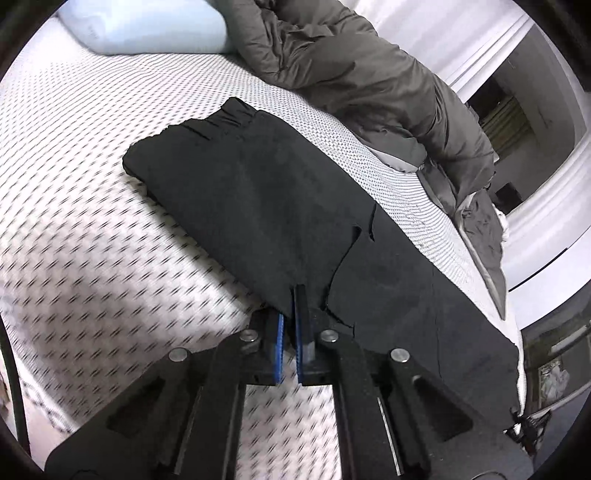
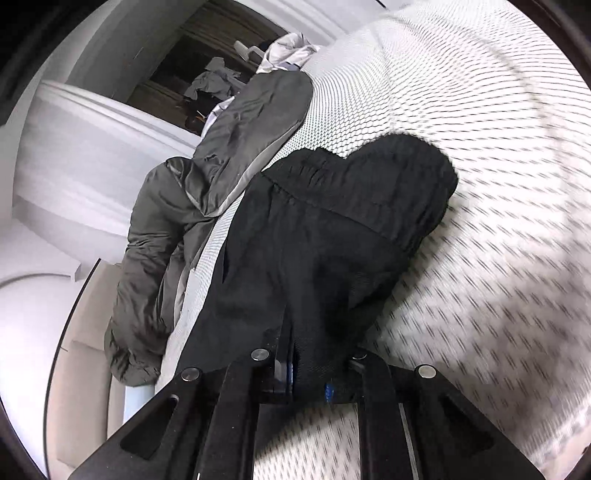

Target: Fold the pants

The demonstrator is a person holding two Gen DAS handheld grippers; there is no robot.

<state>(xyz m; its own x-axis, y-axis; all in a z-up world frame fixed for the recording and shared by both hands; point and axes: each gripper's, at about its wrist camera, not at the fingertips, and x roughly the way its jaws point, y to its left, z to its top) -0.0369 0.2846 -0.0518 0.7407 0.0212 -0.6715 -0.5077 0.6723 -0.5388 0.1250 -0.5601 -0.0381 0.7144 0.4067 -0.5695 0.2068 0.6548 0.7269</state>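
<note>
Black pants (image 1: 258, 192) lie folded lengthwise on the patterned mattress (image 1: 92, 184), with their elastic waistband (image 1: 225, 118) at the far end. My left gripper (image 1: 297, 291) is shut on the near edge of the pants, the cloth pinched between its blue pads. In the right wrist view the same pants (image 2: 332, 240) stretch away toward the gathered waistband (image 2: 351, 177). My right gripper (image 2: 299, 332) is shut on the pants, and cloth drapes over its right finger and hides it. Both views are blurred by motion.
A rumpled grey duvet (image 1: 351, 74) lies along the far side of the bed, and a pale blue pillow (image 1: 147, 26) sits at its head. In the right wrist view the duvet (image 2: 155, 240) hangs at the mattress (image 2: 480, 110) edge beside white walls.
</note>
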